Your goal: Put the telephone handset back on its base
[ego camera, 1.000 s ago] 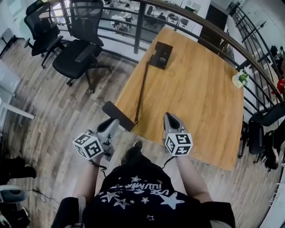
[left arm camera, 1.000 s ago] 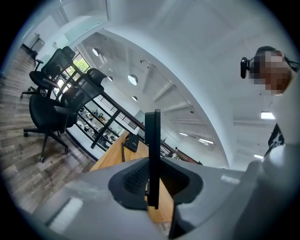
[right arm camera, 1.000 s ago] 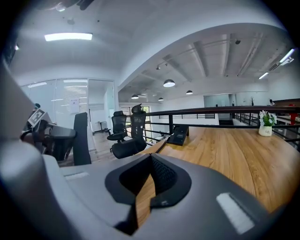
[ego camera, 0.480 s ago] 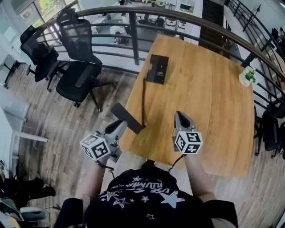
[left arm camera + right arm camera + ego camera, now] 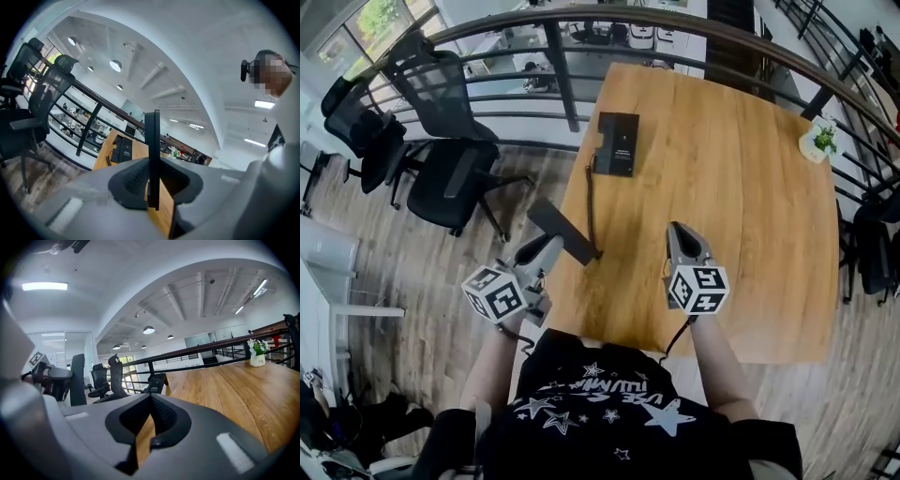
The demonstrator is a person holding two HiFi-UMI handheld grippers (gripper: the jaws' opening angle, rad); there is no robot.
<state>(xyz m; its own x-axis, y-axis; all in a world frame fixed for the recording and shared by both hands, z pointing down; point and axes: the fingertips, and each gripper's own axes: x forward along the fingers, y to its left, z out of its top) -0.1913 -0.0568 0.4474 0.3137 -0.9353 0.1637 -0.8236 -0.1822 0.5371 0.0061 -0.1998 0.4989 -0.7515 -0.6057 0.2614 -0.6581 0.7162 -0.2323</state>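
the left gripper [image 5: 546, 246] is clamping the black telephone handset [image 5: 565, 232], its jaws pressing on the handset's two flat faces. in the left gripper view the handset [image 5: 152, 150] is standing on edge between the pads of the left gripper [image 5: 152, 174], rising above them as a thin dark slab. in the head view the handset is hanging just off the near left edge of the wooden table [image 5: 741, 197], partly over the wood floor [image 5: 441, 262], with one end lying at the table edge. a dark cord [image 5: 589, 206] is running from that end along the table's left side up to the base [image 5: 618, 143], which is sitting flat near the far left edge of the table, well apart from the handset. the base [image 5: 124, 148] is also showing in the left gripper view, to the left of the handset. the right gripper [image 5: 680, 232] is hovering over the near part of the table, and in its own view the right gripper [image 5: 149, 400] is holding its jaws together with nothing between them. a small potted plant [image 5: 818, 141] is standing at the table's far right edge.
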